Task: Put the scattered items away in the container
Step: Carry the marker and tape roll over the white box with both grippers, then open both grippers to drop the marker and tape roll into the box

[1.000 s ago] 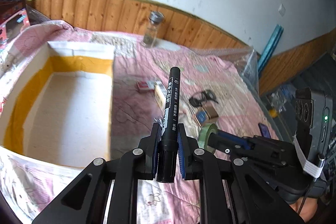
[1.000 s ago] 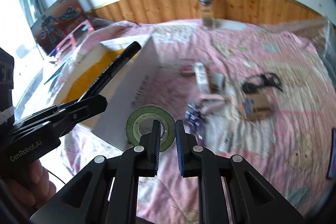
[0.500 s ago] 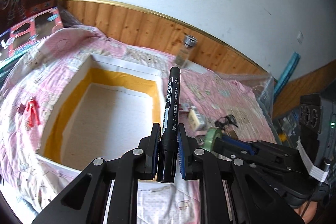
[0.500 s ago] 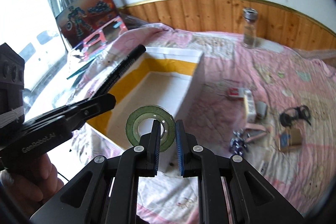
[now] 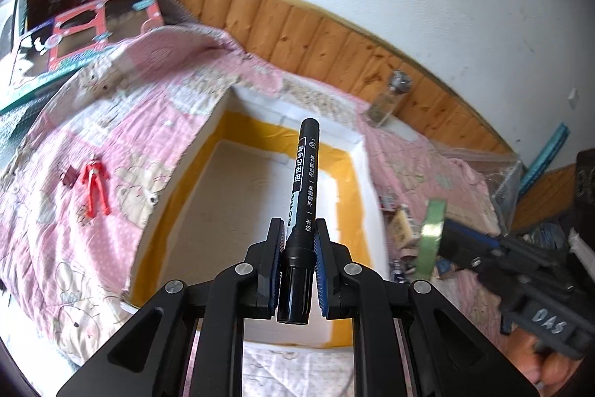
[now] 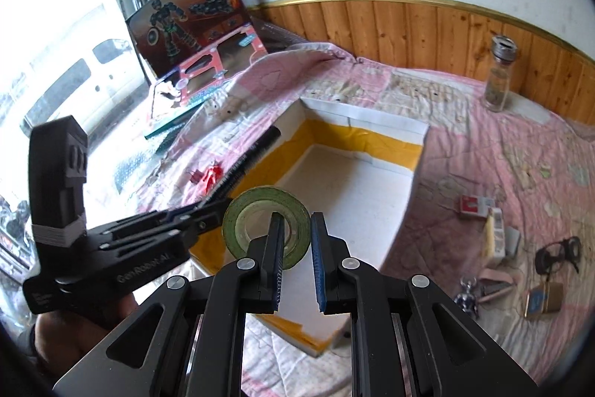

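Observation:
My left gripper (image 5: pixel 297 224) is shut on a black marker (image 5: pixel 303 173), which points forward above the open white box with yellow-taped inner walls (image 5: pixel 344 170). My right gripper (image 6: pixel 295 222) is shut on the wall of a green tape roll (image 6: pixel 260 211), one finger through its hole, above the box's near left corner (image 6: pixel 346 188). In the right wrist view the left gripper (image 6: pixel 219 203) with the marker (image 6: pixel 253 159) is to the left. From the left wrist the tape roll (image 5: pixel 431 233) shows edge-on to the right. The box interior looks bare.
The box sits on a pink quilt (image 5: pixel 111 121). A red toy figure (image 5: pixel 95 185) lies left of it. Right of it lie a red packet (image 6: pixel 474 205), black glasses (image 6: pixel 557 250) and a small brown box (image 6: pixel 543 300). A glass jar (image 6: pixel 498 77) stands by the wooden wall.
Both grippers have swung left from the scattered items to above the box, each keeping its hold. The marker now lies over the box interior.

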The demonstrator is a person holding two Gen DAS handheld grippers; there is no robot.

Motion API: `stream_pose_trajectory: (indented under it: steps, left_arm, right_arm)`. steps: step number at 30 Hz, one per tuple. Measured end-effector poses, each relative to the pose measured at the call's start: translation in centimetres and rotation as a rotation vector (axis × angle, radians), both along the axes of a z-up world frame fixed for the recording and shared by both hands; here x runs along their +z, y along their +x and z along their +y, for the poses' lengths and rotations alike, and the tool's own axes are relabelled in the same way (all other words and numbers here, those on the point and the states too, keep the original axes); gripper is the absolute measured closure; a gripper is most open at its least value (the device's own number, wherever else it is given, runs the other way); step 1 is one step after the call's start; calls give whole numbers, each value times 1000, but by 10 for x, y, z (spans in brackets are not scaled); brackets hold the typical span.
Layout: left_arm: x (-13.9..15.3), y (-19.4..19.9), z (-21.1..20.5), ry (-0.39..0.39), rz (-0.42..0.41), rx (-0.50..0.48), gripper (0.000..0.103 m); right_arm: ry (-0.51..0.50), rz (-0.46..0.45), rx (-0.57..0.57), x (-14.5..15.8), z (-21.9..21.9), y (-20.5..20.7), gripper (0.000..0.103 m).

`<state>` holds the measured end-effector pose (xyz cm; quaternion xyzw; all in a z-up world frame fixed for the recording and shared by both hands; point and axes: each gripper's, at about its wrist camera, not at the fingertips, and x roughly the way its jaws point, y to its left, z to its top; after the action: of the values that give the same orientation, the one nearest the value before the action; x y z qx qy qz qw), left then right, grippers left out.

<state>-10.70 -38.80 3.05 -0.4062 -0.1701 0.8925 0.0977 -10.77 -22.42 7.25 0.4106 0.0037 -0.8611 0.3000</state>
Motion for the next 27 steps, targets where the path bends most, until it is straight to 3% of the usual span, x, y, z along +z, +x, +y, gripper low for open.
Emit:
stream_pose_trajectory:
  steps: [5, 16, 27]
  left_arm:
    - [-14, -23, -6, -24, -59, 20, 87]
    - [-34, -84, 14, -212, -118, 2, 87]
    - [-41, -109, 20, -210, -131, 3, 87]
  right_arm:
    - [41, -17, 18, -11, -22, -31, 89]
    - [166, -73, -7, -47, -38, -109, 88]
    - [218, -84, -12, -59, -43, -140, 88]
